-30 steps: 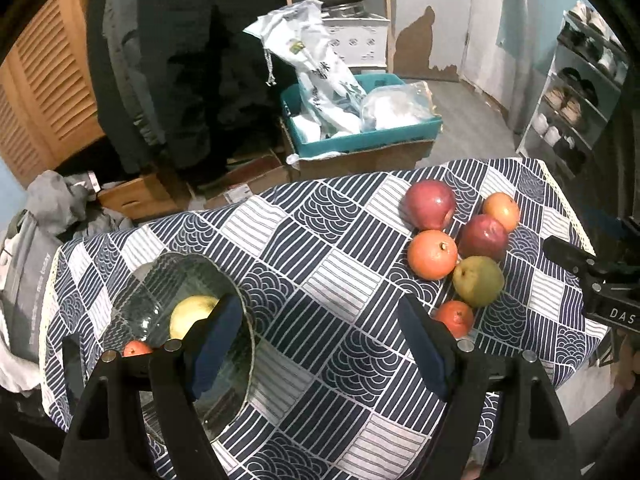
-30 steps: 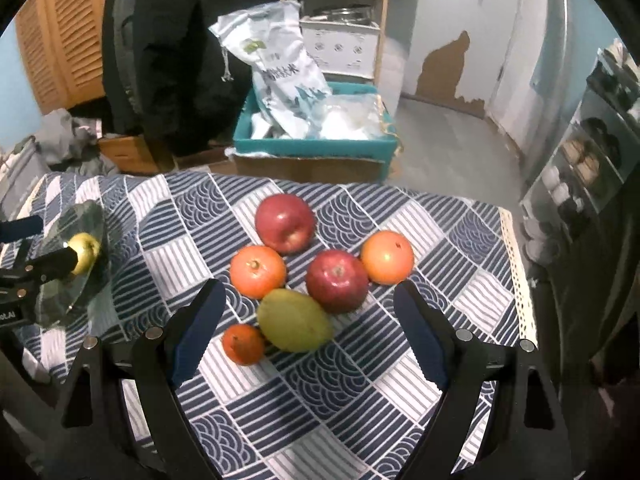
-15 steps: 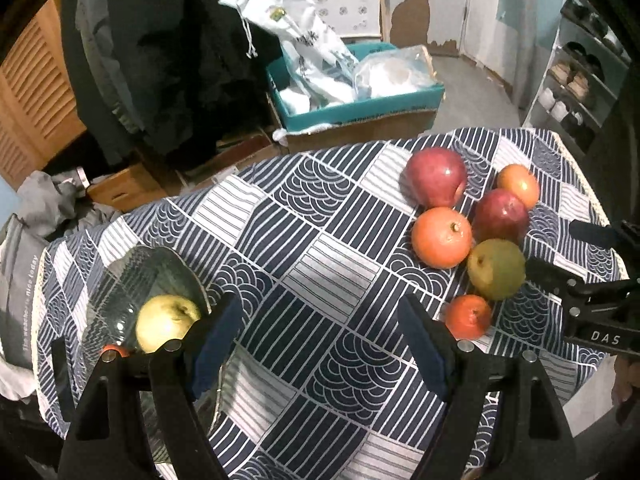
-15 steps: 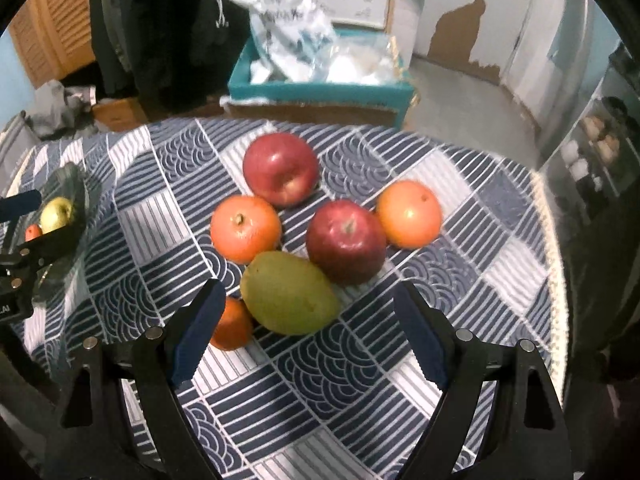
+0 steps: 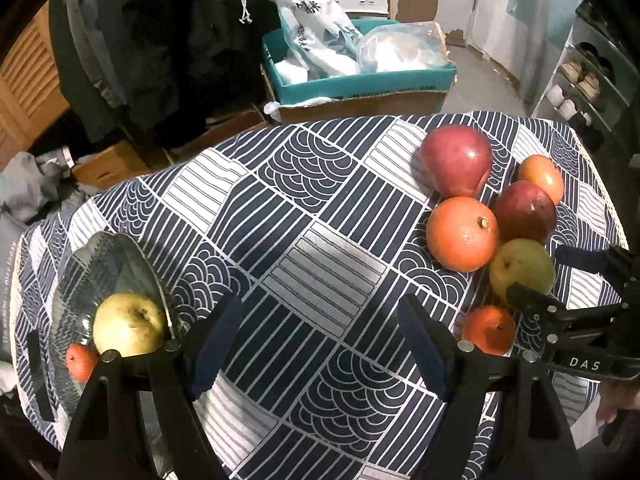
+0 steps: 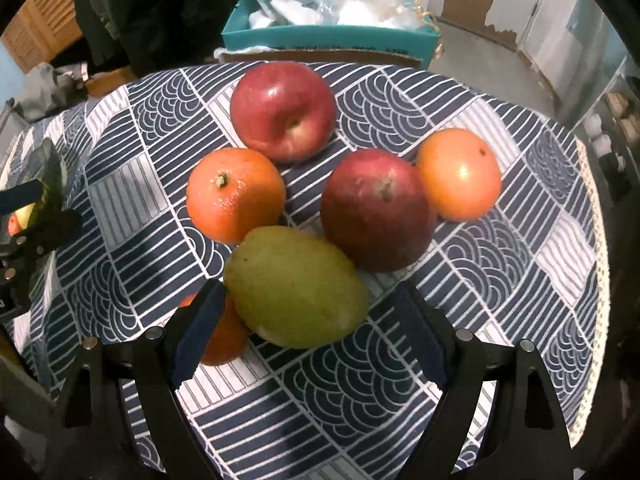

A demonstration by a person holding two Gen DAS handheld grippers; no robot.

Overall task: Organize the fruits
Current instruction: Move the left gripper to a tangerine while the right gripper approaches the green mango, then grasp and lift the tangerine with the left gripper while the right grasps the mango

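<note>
Several fruits lie clustered on the patterned tablecloth point(image 6: 500, 260): a green pear point(image 6: 294, 288), two red apples point(image 6: 282, 110) point(image 6: 376, 208), two oranges point(image 6: 234, 194) point(image 6: 458, 174) and a small tangerine point(image 6: 224, 336). My right gripper point(image 6: 308, 338) hangs open just above the pear, its pads either side of it and not touching. A glass bowl point(image 5: 100, 256) at the left holds a yellow-green apple point(image 5: 128, 324) and a small red-orange fruit point(image 5: 80, 360). My left gripper point(image 5: 320, 344) is open over bare cloth between the bowl and the fruit cluster point(image 5: 464, 232).
Beyond the table's far edge stands a teal box point(image 5: 360, 84) with white bags on a cardboard carton. Dark clothes hang at the back left by a wooden louvred door point(image 5: 28, 76). A shoe rack point(image 5: 580, 80) is at the right. Grey cloth point(image 5: 28, 192) lies on the floor.
Both grippers have come down toward the table, so the fruit looks larger. The right one now has the pear between its open fingers. Nothing has been picked up.
</note>
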